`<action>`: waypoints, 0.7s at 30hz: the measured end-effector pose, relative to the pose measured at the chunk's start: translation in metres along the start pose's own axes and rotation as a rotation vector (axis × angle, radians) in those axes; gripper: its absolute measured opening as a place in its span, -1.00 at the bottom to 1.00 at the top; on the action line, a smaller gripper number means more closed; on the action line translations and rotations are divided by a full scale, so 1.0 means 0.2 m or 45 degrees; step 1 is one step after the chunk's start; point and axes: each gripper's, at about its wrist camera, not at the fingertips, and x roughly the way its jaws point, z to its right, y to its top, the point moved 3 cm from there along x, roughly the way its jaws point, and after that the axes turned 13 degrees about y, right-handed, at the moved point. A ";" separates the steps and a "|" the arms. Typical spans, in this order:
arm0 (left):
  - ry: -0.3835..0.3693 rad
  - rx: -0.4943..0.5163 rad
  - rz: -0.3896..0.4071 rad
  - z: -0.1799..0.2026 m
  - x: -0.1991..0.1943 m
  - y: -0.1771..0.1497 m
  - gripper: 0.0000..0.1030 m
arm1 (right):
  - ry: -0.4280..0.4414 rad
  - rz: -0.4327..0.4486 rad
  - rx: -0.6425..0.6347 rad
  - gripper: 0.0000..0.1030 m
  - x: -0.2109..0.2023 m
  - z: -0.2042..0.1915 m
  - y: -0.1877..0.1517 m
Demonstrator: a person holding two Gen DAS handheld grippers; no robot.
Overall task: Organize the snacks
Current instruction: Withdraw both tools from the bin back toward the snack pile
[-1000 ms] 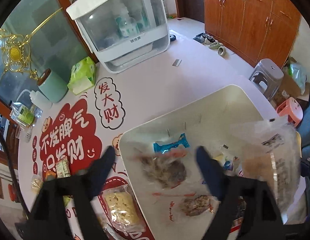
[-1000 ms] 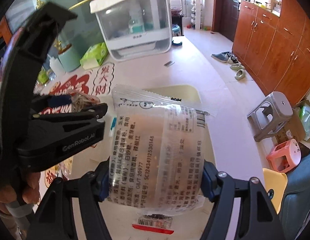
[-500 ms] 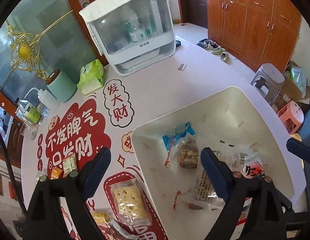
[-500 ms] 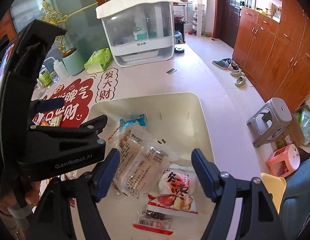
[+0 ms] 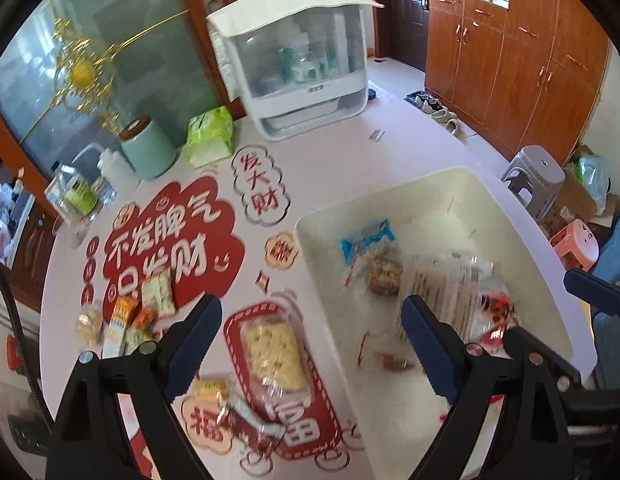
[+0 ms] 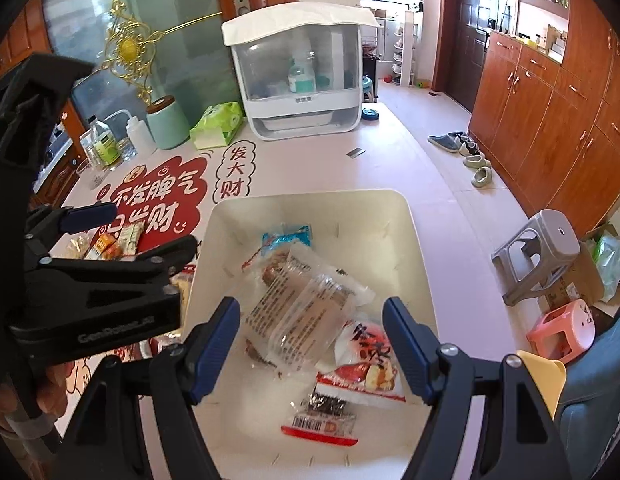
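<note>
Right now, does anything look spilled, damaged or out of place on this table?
Nothing is spilled or torn. Several snacks still lie loose on the mat, outside the bin: a cracker pack and small packets. Both grippers are open and empty.

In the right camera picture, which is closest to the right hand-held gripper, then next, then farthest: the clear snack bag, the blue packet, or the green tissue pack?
1. Clear snack bag: in the bin, just ahead of the right hand-held gripper.
2. Blue packet: at the bin's far side.
3. Green tissue pack: on the table beyond the bin, to the left.
</note>
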 end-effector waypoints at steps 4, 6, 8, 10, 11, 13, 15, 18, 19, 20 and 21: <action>0.009 -0.018 -0.042 -0.09 -0.01 -0.15 0.76 | 0.019 -0.037 0.006 0.45 0.00 -0.04 -0.09; 0.014 -0.032 -0.065 -0.15 -0.01 -0.23 0.76 | 0.043 -0.071 0.016 0.45 0.01 -0.07 -0.14; 0.019 -0.050 -0.083 -0.21 -0.02 -0.30 0.76 | 0.059 -0.099 0.015 0.45 0.02 -0.10 -0.18; 0.028 -0.074 -0.101 -0.29 -0.02 -0.37 0.76 | 0.076 -0.125 0.005 0.45 0.04 -0.16 -0.21; 0.033 -0.085 -0.109 -0.33 -0.02 -0.39 0.76 | 0.080 -0.131 0.001 0.45 0.05 -0.18 -0.22; 0.049 -0.109 -0.117 -0.42 -0.02 -0.44 0.76 | 0.092 -0.138 -0.015 0.45 0.05 -0.24 -0.22; 0.070 -0.128 -0.116 -0.51 -0.03 -0.46 0.76 | 0.111 -0.135 -0.035 0.45 0.05 -0.32 -0.21; 0.123 -0.157 -0.089 -0.70 -0.06 -0.47 0.76 | 0.135 -0.118 -0.075 0.45 0.04 -0.44 -0.15; 0.144 -0.166 -0.076 -0.78 -0.07 -0.47 0.76 | 0.139 -0.109 -0.094 0.45 0.04 -0.49 -0.13; 0.162 -0.174 -0.066 -0.84 -0.08 -0.46 0.76 | 0.143 -0.097 -0.115 0.45 0.03 -0.53 -0.10; 0.188 -0.185 -0.054 -0.93 -0.09 -0.45 0.76 | 0.150 -0.085 -0.136 0.45 0.03 -0.58 -0.07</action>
